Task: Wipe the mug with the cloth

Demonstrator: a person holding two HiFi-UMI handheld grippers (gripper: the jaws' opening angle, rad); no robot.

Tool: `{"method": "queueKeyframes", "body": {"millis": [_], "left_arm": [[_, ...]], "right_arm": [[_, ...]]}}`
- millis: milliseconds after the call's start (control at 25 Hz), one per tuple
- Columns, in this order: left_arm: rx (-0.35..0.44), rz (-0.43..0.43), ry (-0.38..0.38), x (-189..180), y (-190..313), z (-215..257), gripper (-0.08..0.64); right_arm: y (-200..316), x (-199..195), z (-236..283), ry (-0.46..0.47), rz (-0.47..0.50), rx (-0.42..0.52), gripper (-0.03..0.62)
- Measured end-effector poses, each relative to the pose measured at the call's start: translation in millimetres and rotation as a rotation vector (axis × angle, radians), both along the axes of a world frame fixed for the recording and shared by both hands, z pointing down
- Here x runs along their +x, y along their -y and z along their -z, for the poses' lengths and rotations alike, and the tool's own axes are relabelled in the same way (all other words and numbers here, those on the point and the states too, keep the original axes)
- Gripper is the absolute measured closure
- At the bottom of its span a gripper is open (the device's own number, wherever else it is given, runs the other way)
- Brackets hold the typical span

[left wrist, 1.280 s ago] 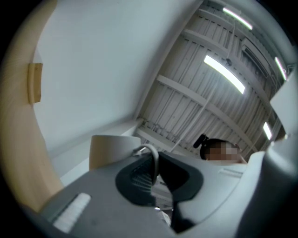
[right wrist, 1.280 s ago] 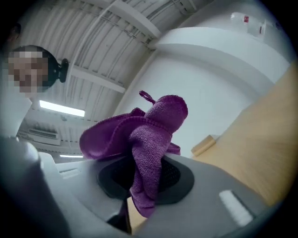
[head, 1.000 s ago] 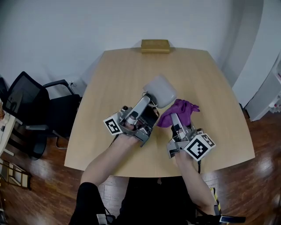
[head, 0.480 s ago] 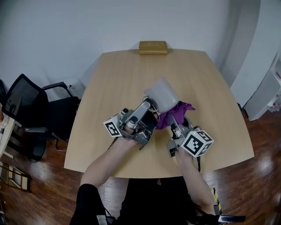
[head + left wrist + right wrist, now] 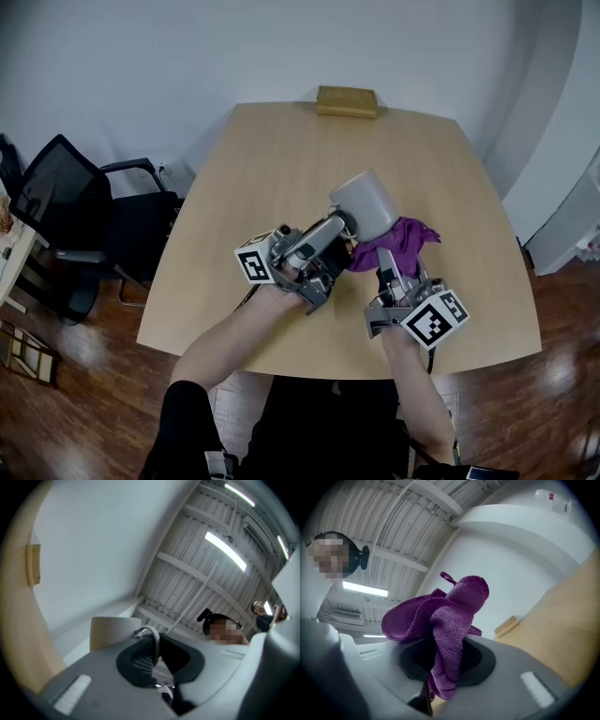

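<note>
One mug (image 5: 366, 204) in left claw (image 5: 340, 227), one cloth (image 5: 405, 238) in right claw (image 5: 383, 255).

I look down on a pale wooden table (image 5: 281, 178), a tan box (image 5: 347, 101) at its far edge, before a plain white wall (image 5: 187, 56). A black office chair (image 5: 66, 211) sits left on glossy wood floor (image 5: 84, 412); strip lights (image 5: 225, 550) glow overhead.

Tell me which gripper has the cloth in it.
The right gripper: it is shut on the purple cloth. The left gripper instead grips the white mug by its handle.
</note>
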State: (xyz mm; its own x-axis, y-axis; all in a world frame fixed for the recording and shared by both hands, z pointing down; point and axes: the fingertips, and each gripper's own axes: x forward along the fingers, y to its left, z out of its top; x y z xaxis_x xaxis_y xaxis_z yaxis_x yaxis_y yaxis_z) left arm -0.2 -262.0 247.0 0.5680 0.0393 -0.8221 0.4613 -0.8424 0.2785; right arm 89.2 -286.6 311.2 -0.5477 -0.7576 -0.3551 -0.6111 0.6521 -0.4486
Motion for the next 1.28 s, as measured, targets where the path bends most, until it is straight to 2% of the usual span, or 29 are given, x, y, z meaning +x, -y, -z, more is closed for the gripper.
{"method": "queueKeyframes", "body": {"millis": [120,240,320,520,640,800,960,1040,1120,1280], "left_arm": [[0.058,0.006,0.053,7,-7,0,0.529],[0.132,0.044,0.170,22,-15,-11,0.529],[0.181,0.099,0.302,33,-12,-26,0.528],[0.323,0.285,0.712,41,36,-79,0.528],[0.386,0.340,0.858,35,69,-112,0.528],[0.505,0.270,0.976,35,80,-146,0.526],[0.584,0.152,1.006,44,79,-161,0.518],[0.606,0.130,1.028,45,85,-165,0.519],[0.603,0.155,1.071,40,101,-169,0.517],[0.565,0.258,1.152,30,130,-174,0.506]], "right_arm": [[23,6,-23,0.010,0.006,-0.110,0.512],[31,28,-41,0.042,-0.003,-0.180,0.514],[29,46,-43,0.068,-0.024,-0.170,0.514],[28,63,-38,0.136,-0.007,-0.140,0.514],[29,58,-43,0.131,0.021,-0.154,0.514],[30,56,-54,0.127,0.030,-0.188,0.514],[27,58,-60,0.115,0.029,-0.205,0.514],[25,55,-57,0.117,0.042,-0.190,0.514],[25,52,-57,0.115,0.048,-0.190,0.514],[27,58,-62,0.105,0.031,-0.211,0.514]]}}
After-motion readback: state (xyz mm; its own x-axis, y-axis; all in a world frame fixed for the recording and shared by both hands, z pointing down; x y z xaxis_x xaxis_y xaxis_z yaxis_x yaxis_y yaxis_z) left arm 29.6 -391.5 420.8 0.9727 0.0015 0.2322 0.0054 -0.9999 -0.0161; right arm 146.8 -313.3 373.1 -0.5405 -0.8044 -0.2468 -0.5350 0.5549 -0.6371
